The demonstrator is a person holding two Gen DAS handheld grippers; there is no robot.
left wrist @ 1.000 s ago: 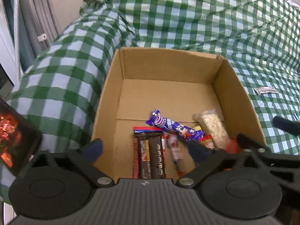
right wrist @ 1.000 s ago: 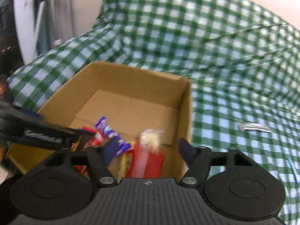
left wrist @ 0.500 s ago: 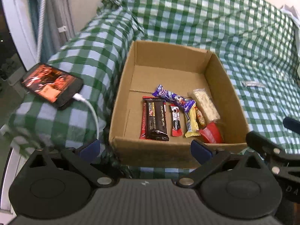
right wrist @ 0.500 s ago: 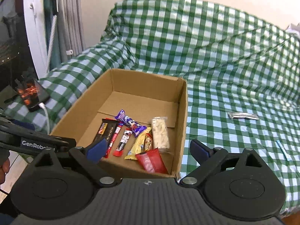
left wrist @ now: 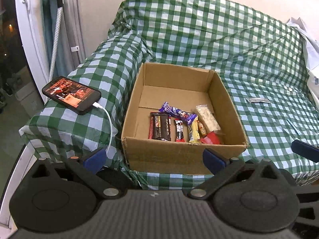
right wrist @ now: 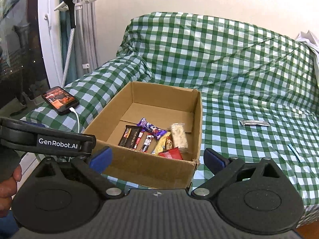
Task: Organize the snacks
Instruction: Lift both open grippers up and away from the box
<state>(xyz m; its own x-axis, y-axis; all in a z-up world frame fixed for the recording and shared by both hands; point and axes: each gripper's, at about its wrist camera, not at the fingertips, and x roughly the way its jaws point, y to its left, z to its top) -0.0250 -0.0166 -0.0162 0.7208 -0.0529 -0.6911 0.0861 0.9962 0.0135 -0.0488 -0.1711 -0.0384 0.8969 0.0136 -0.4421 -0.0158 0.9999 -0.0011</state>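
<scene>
Snacks gathered in the box (left wrist: 179, 155)

Both the left gripper (left wrist: 154, 158) and right gripper (right wrist: 157, 158) are held spread apart, empty, before it.

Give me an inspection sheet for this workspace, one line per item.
Surface: sofa under a green checked cover.
Job's things: open cardboard box on the seat holds the snacks, among them a dark chocolate bar, a purple wrapper, a pale bar and a red packet. A silver packet lies on the seat outside the box.
Clutter: a small blue strip on the seat.
Grippers: left claw and right claw both open, empty, short of the box.
Cables: white cable plugged into a lit phone on the armrest.
Surroundings: curtain and white door frame at left.
</scene>
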